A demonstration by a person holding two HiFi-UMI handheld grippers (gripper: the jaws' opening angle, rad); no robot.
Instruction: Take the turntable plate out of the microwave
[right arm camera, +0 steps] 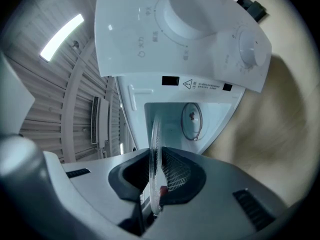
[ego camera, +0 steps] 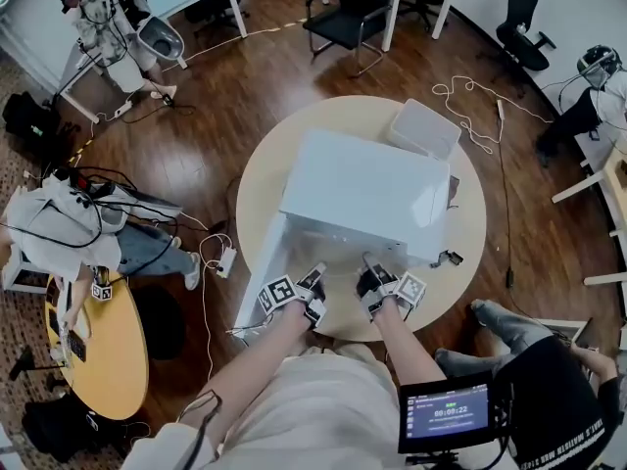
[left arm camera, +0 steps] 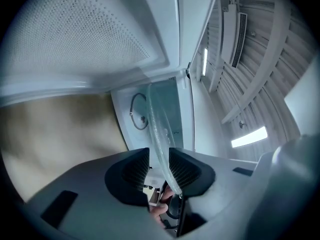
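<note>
Table (ego camera: 263, 169): round and pale, carrying the rest.
Microwave (ego camera: 362, 189): sitting mid-table, door hanging open.
Clear tub (ego camera: 423, 128): lying just behind the Microwave.
Small dark object (ego camera: 449, 258): lying right of the Microwave.

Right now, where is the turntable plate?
The turntable plate is clamped edge-on in both the left gripper and the right gripper, right at the microwave's open front, its far edge pointing inside.

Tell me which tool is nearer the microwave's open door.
Left. The left tool grips the turntable plate right beside the open door. The right tool grips the plate's far edge, near the control panel.
</note>
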